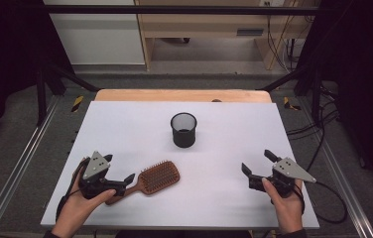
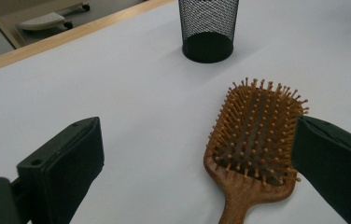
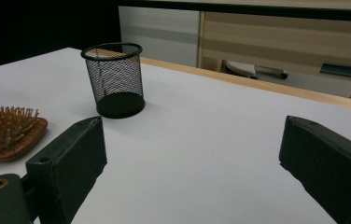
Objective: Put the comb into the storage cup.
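Tabletop (image 1: 125, 129): one white board, with a wooden edge showing along its far side; it carries two things, a cup and a hairbrush.
Mesh cup (image 1: 183, 129): one, black wire mesh, upright, near the middle of the tabletop, well apart from both grippers.
Hairbrush (image 1: 152, 179): one wooden paddle brush, lying flat with bristles up, toward the near left part of the tabletop; its handle points toward the left hand.
Left gripper (image 1: 119, 171): one, held in the person's left hand at the near left; jaws stand wide apart, with nothing pressed between them. In the left gripper view one jaw sits just beside the brush head's edge, while the other is well off on bare tabletop; whether that jaw touches the bristles I cannot tell.
Right gripper (image 1: 258, 162): one, held in the right hand at the near right, well apart from the hairbrush; jaws spread wide over bare tabletop, nothing between them.
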`<state>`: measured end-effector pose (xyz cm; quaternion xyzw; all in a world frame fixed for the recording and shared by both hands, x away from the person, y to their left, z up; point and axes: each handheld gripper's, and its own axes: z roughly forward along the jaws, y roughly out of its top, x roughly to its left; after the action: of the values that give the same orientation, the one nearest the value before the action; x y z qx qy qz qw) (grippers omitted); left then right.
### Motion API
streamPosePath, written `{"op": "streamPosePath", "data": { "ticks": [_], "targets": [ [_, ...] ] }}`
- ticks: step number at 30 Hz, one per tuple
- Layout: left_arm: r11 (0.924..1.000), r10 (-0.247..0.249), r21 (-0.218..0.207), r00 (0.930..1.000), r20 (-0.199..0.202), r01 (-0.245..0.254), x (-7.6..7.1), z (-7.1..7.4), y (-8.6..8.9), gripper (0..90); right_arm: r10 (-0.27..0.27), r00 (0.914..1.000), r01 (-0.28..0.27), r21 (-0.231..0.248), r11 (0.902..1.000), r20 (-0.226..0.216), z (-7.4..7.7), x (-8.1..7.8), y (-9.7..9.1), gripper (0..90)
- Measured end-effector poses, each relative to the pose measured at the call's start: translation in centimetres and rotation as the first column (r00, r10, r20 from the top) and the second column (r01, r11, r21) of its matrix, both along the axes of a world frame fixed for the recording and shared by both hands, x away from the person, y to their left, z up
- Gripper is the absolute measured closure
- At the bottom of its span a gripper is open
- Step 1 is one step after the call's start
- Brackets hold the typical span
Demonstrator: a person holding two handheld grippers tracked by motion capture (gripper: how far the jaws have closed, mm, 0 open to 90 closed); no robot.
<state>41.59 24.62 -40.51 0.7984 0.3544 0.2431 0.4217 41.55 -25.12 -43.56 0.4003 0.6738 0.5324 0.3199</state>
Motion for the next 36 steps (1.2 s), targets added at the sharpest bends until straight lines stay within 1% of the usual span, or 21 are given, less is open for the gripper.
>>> {"op": "streamPosePath", "data": {
  "ticks": [4,7,9,14,20,23,26,27,29,31,33,35,36],
  "targets": [
    [0.9987,-0.024,0.045,0.9992,-0.033,0.026,0.3,0.0,-0.3,3.1,-0.004,1.0000,0.004,0.000,1.0000,-0.007,-0.1,0.1,0.0,8.0],
    [0.9949,-0.040,0.090,0.9970,-0.066,0.046,0.7,-0.1,-0.3,3.2,-0.005,0.9999,0.005,-0.002,1.0000,-0.010,-0.2,0.1,-0.1,8.0],
    [0.9921,-0.048,0.112,0.9961,-0.074,0.057,0.9,0.0,-0.4,3.5,-0.004,0.9999,0.004,-0.001,1.0000,-0.010,-0.2,0.1,-0.1,8.2],
    [0.9846,-0.072,0.152,0.9928,-0.096,0.086,1.3,0.1,-0.7,3.7,-0.003,0.9999,0.003,-0.005,1.0000,-0.014,-0.3,0.2,0.0,8.2],
    [0.9821,-0.075,0.164,0.9911,-0.110,0.092,1.6,0.1,-0.6,3.8,0.003,0.9999,-0.003,-0.008,1.0000,-0.011,-0.3,0.2,0.1,8.2],
    [0.9783,-0.085,0.179,0.9896,-0.116,0.105,1.7,0.1,-0.6,3.8,0.005,0.9999,-0.005,-0.010,0.9999,-0.012,-0.3,0.2,0.1,8.3],
    [0.9724,-0.095,0.199,0.9864,-0.134,0.121,1.8,-0.1,-0.7,3.9,0.006,0.9999,-0.006,-0.010,0.9999,-0.011,-0.3,0.2,0.1,8.2],
    [0.9717,-0.098,0.200,0.9851,-0.142,0.125,1.8,-0.1,-0.7,4.0,0.007,0.9999,-0.007,-0.011,0.9999,-0.010,-0.3,0.2,0.1,8.2],
    [0.9668,-0.108,0.214,0.9818,-0.157,0.140,1.8,-0.3,-0.7,4.2,0.007,0.9999,-0.008,-0.010,0.9999,-0.010,-0.3,0.2,0.1,8.1],
    [0.9639,-0.112,0.222,0.9804,-0.163,0.147,1.8,-0.4,-0.7,4.3,0.005,0.9999,-0.005,-0.011,0.9999,-0.013,-0.4,0.2,0.1,8.0],
    [0.9628,-0.112,0.225,0.9790,-0.170,0.150,1.8,-0.6,-0.6,4.4,0.003,0.9999,-0.004,-0.010,0.9999,-0.017,-0.4,0.2,0.1,8.0],
    [0.9598,-0.115,0.233,0.9765,-0.182,0.157,1.8,-0.8,-0.5,4.5,0.003,0.9999,-0.004,-0.011,0.9999,-0.016,-0.4,0.2,0.1,8.0],
    [0.9609,-0.111,0.230,0.9758,-0.188,0.154,1.9,-0.9,-0.4,4.5,0.003,0.9999,-0.003,-0.011,0.9999,-0.016,-0.4,0.2,0.1,8.0]
  ]
}}
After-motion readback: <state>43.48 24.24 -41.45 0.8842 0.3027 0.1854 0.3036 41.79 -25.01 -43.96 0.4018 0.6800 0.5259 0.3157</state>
